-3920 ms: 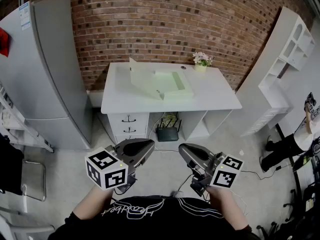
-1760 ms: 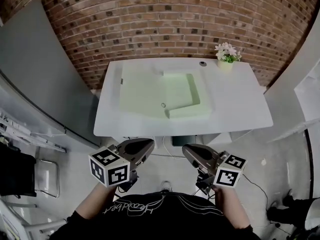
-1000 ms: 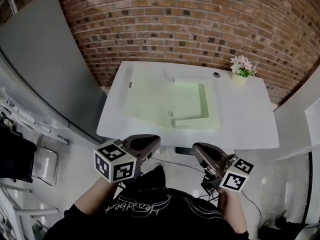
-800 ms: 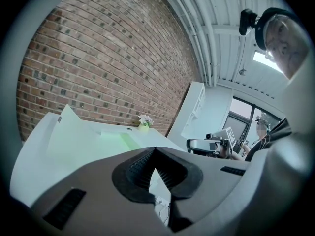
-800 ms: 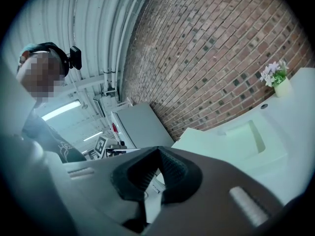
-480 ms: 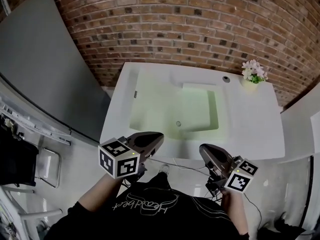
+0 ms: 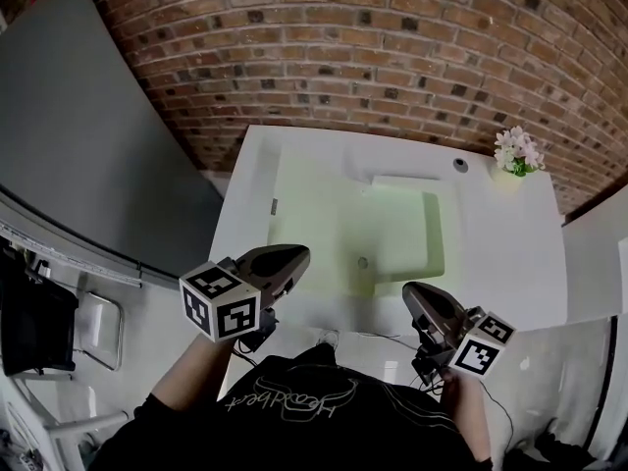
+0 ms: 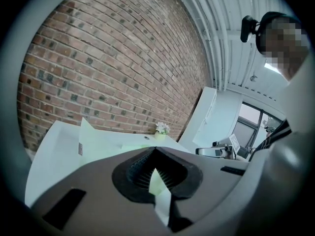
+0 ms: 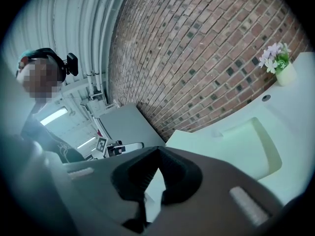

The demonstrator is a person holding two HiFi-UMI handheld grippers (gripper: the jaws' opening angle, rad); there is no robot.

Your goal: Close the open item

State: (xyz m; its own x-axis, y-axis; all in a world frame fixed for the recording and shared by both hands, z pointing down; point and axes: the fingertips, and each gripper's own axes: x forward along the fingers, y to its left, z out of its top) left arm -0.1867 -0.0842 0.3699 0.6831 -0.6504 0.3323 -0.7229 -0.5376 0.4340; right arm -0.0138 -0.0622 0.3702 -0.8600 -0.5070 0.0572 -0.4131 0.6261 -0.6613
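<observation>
Shows a pale green box (image 7: 407,238) open on the white counter (image 7: 510,263), ahead of both grippers and not touched by either. Has its tray to the right and its lid (image 7: 309,214) laid out to the left, with the fold between them running away from the person. Puts the left gripper (image 7: 300,253) just before the lid's near edge, nearer than the right gripper (image 7: 408,288), which hangs below the tray's near corner. Keeps both pairs of jaws pressed together, pinching nothing. Probably calls for swinging the lid rightward over the tray.
</observation>
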